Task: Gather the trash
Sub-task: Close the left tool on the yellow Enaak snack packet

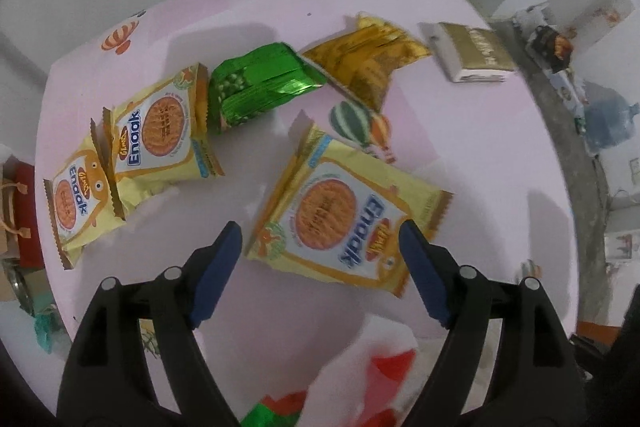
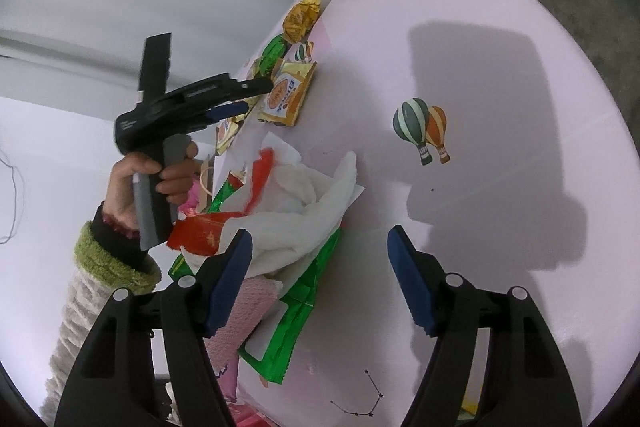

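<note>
left tool (image 1: 320, 239), jaws apart and holding nothing, hovers over the pink table (image 1: 480, 147). the nearest enaak biscuit packet (image 1: 344, 215) lies between its fingertips, toward 12 o'clock. two more enaak packets (image 1: 132, 163) lie at 10 o'clock, a green wrapper (image 1: 260, 87) at 11 o'clock, a gold wrapper (image 1: 368, 63) at 12 o'clock. right tool (image 2: 320, 247), jaws apart and empty, has the white bag of trash (image 2: 304, 203) at its 11 o'clock, beside its left fingertip.
</note>
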A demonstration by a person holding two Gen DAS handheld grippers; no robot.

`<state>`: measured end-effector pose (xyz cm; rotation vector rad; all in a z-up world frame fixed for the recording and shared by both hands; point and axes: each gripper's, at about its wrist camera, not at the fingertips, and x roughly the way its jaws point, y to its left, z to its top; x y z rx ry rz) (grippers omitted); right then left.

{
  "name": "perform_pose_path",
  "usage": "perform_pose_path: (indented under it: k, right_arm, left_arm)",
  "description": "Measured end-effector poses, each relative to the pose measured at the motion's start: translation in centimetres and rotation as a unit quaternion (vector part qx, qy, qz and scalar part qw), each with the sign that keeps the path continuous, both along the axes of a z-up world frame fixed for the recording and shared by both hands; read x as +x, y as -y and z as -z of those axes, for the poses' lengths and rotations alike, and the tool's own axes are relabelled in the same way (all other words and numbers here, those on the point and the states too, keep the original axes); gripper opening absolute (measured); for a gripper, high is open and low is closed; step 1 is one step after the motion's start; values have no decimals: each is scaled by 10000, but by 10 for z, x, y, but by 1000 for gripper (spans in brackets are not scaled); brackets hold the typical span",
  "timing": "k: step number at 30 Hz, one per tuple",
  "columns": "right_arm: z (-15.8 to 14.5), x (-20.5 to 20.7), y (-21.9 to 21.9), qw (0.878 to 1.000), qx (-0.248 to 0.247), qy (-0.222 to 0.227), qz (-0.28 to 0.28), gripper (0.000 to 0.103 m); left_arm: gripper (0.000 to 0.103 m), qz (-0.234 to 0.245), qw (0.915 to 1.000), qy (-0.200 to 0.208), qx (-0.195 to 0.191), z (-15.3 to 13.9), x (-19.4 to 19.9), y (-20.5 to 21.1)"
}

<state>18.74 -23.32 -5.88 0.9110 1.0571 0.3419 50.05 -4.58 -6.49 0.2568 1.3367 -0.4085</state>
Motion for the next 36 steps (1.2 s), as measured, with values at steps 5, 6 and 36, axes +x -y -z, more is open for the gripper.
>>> perform_pose_path:
  k: [5, 6, 36]
  right_arm:
    - [0, 1, 0, 10000, 16, 15, -30, 69]
    - [0, 1, 0, 10000, 15, 18, -26, 69]
    - [-27, -9, -3, 9989, -169, 426, -3, 69]
  left_arm:
    - [76, -101, 9998, -145, 112, 18, 7, -2]
    - [75, -79, 9997, -186, 130, 21, 8, -2]
    - [7, 308, 9957, 828, 291, -34, -46, 10]
